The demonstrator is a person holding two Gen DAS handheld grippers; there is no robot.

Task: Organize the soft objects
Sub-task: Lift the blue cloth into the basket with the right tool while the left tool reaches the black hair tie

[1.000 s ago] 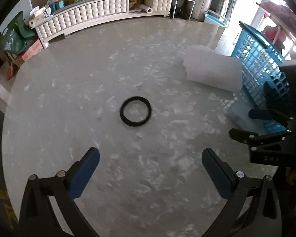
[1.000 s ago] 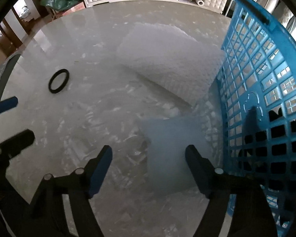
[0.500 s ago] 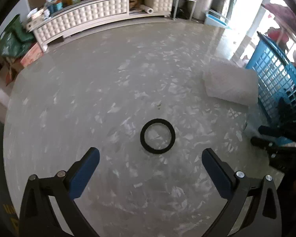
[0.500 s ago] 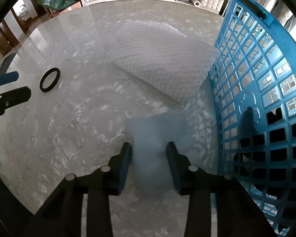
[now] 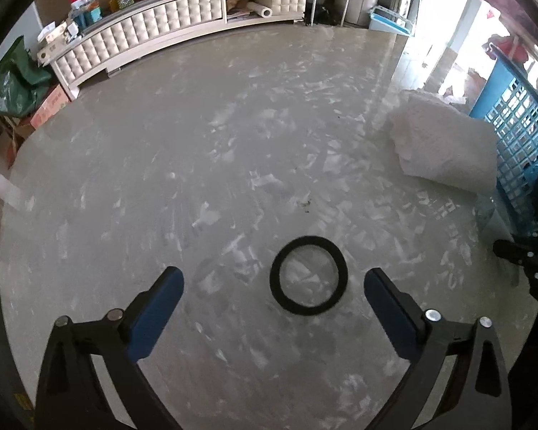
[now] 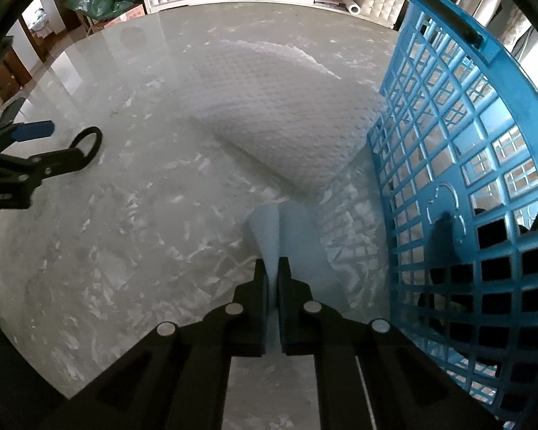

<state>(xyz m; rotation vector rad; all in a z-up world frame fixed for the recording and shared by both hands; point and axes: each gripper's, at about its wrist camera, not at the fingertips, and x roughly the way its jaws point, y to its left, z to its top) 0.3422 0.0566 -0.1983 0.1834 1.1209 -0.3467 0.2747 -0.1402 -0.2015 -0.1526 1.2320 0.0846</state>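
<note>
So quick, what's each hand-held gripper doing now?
Left hand-held gripper: open, empty, black ring between its fingers.
Right hand-held gripper: shut on pale blue cloth.

Black ring (image 5: 308,277), white dimpled towel (image 6: 287,118), pale-blue cloth (image 6: 297,236), blue lattice basket (image 6: 484,179), grey marbled table (image 5: 197,179).

On the surface (image 5: 183,165), the ring (image 5: 308,276) lies well left of the folded towel (image 6: 287,114), which rests against the basket (image 6: 484,186) at the right edge.
</note>
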